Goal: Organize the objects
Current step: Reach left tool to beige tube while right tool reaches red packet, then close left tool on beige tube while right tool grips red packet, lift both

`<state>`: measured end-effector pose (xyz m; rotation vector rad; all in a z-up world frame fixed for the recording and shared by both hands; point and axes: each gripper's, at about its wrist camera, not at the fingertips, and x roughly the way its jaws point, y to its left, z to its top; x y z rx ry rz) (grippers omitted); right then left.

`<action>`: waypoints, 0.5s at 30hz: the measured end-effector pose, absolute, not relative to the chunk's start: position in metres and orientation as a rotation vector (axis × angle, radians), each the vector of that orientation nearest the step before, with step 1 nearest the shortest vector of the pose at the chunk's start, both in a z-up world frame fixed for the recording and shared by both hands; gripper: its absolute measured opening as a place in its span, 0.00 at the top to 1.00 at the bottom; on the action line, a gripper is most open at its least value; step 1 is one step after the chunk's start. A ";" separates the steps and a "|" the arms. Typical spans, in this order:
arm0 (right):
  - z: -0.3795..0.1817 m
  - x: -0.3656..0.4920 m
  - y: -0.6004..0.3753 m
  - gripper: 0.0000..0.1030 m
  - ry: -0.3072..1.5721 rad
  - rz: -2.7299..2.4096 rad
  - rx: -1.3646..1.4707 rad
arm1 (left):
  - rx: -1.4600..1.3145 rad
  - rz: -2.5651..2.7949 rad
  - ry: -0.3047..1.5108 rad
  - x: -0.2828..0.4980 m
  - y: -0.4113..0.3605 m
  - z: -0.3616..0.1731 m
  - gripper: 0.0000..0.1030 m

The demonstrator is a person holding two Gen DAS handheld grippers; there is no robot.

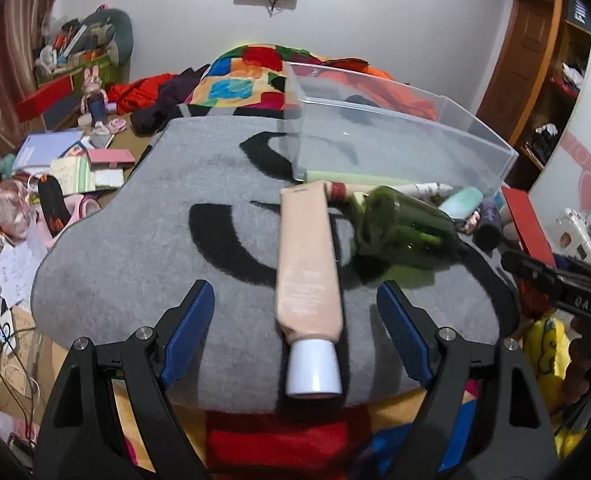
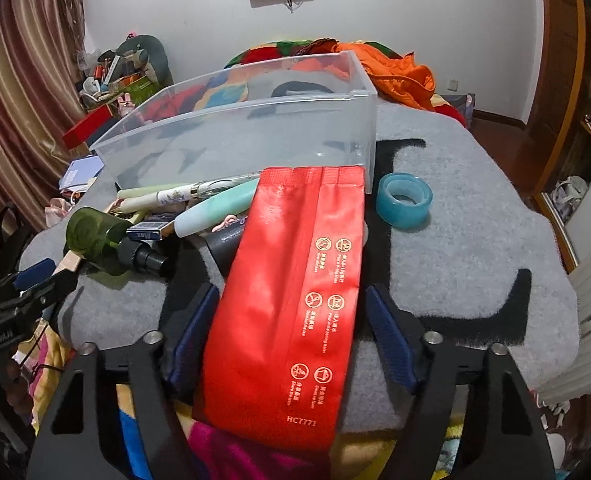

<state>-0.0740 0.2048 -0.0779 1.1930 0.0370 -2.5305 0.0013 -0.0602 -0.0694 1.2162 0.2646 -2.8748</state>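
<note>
Left gripper [image 1: 295, 312] spread wide, pink tube [image 1: 309, 264] lying between fingers, not pinched, white cap at bottom middle of frame. Green bottle [image 1: 399, 228] just right of tube. Clear bin [image 1: 407, 140] in upper right, looks bare inside. Right gripper [image 2: 291, 316] spread, red pouch [image 2: 295, 292] between fingers at frame middle. Clear bin [image 2: 231, 136] above pouch. Blue tape roll [image 2: 403, 204] right of pouch. All on gray mat [image 2: 475, 248].
</note>
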 end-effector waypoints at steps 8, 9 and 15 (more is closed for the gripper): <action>-0.076 -0.074 0.210 0.49 0.027 -2.552 1.178 | 1.178 -2.862 0.128 0.002 -0.048 -0.071 0.59; -0.076 -0.073 0.211 0.49 0.022 -2.553 1.175 | 1.177 -2.872 0.114 0.002 -0.047 -0.070 0.69; -0.069 -0.067 0.215 0.50 0.014 -2.579 1.140 | 1.171 -2.884 0.109 0.005 -0.049 -0.066 0.69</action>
